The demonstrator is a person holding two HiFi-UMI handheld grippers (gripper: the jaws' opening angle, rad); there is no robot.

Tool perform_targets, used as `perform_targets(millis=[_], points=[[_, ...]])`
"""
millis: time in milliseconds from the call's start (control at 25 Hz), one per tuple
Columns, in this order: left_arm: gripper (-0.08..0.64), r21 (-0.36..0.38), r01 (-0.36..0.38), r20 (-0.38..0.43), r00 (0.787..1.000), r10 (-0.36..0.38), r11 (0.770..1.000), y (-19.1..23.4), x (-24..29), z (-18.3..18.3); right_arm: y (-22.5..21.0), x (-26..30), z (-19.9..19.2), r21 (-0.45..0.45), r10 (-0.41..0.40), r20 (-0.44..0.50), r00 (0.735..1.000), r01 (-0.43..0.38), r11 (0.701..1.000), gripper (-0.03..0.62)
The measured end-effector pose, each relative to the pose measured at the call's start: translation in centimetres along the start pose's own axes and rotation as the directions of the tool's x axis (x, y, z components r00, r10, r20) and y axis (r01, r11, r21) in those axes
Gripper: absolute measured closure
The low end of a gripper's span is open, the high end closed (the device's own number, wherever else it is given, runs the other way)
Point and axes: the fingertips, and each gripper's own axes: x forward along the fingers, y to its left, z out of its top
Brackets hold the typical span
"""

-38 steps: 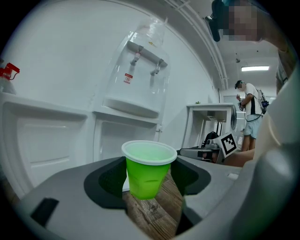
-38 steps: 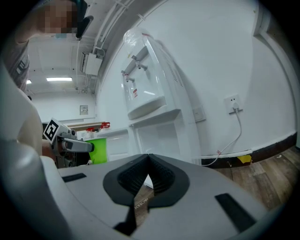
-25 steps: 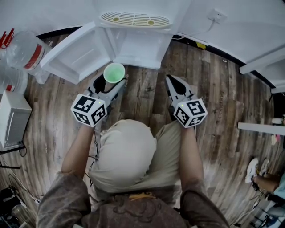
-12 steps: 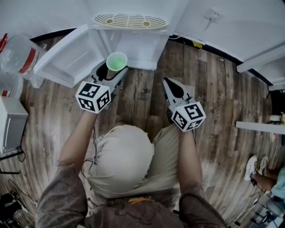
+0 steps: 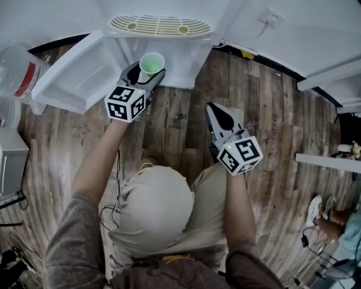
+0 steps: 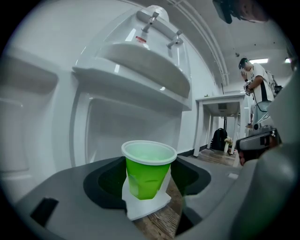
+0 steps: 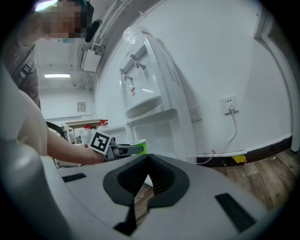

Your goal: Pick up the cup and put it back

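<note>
A person on a wood-plank floor [image 5: 180, 130] works two hand-held grippers beside a white water dispenser [image 5: 161, 25]. Nearest the body, the right gripper [image 5: 216, 110] hangs over bare planks with its jaws brought together at the tips and nothing between them, well apart from the dispenser. Ahead and to the left, the left gripper [image 5: 148, 71] is clamped on a green plastic cup [image 5: 152, 61], which stands upright and empty between its jaws, held at the mouth of the dispenser's open lower compartment [image 6: 136, 126].

Just left of the cup, the compartment's door [image 5: 73, 73] swings wide over the floor and flanks the left gripper's approach. Above the cup juts the dispenser's drip shelf [image 6: 150, 65], with two taps [image 6: 161, 28] higher still.

At far left, a large water bottle [image 5: 17, 70] lies beside the open door, with a white box-like appliance [image 5: 8, 163] nearer the person. Behind the dispenser, a wall socket [image 5: 269, 17] feeds a cable [image 5: 248, 40] that runs down along the wall. At right, a white table edge [image 5: 327, 161] crosses the floor, and another person [image 5: 344, 228] sits at the lower corner. Down the hall past the dispenser, a black backpack [image 6: 218, 139] rests on the floor.
</note>
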Motion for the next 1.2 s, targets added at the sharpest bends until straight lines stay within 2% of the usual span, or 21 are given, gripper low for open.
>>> perform_targets(millis=[280, 680, 960, 1200], points=[[0.268, -0.023, -0.020, 0.005, 1.000, 0.020, 1.000, 2.2, 4.7, -2.8, -0.6, -0.4, 0.5, 0.005, -0.029, 0.012, 0.999, 0.029, 1.000, 0.591], [0.268, -0.028, -0.072, -0.045, 0.997, 0.070, 0.997, 5.2, 10.8, -7.5, -1.7, -2.2, 1.1, -0.005, -0.082, 0.001, 0.997, 0.082, 0.997, 0.591], [0.268, -0.034, -0.124, -0.075, 0.990, 0.121, 0.992, 7.2, 13.1, -9.7, -1.6, -2.7, 2.1, -0.006, -0.101, 0.030, 0.994, 0.101, 0.995, 0.591], [0.268, -0.032, -0.150, -0.089, 0.985, 0.147, 0.988, 8.2, 13.7, -10.6, -1.2, -2.3, 1.9, -0.020, -0.094, 0.017, 0.995, 0.094, 0.995, 0.591]])
